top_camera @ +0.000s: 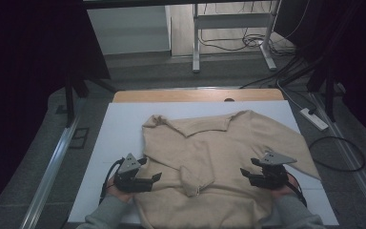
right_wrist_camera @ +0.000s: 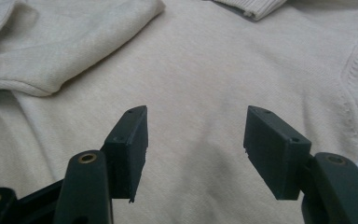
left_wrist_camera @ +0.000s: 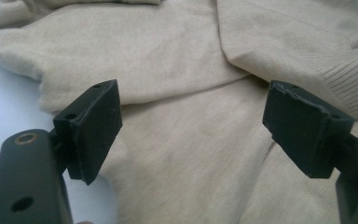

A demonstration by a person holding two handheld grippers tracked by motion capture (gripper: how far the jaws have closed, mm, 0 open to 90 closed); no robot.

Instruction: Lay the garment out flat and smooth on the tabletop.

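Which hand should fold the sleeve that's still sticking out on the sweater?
Probably the right. The right gripper hovers open over the sweater on the side where the unfolded sleeve spreads out. The left gripper is at the far edge, where the other sleeve already lies folded across the body.

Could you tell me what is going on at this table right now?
A person is working on a beige sweater spread over a white sheet on the table, a gripper in each hand. One sleeve is already folded across the body. The left gripper sits at the sweater's left edge and the right gripper over its right side. Both are open and hold nothing.
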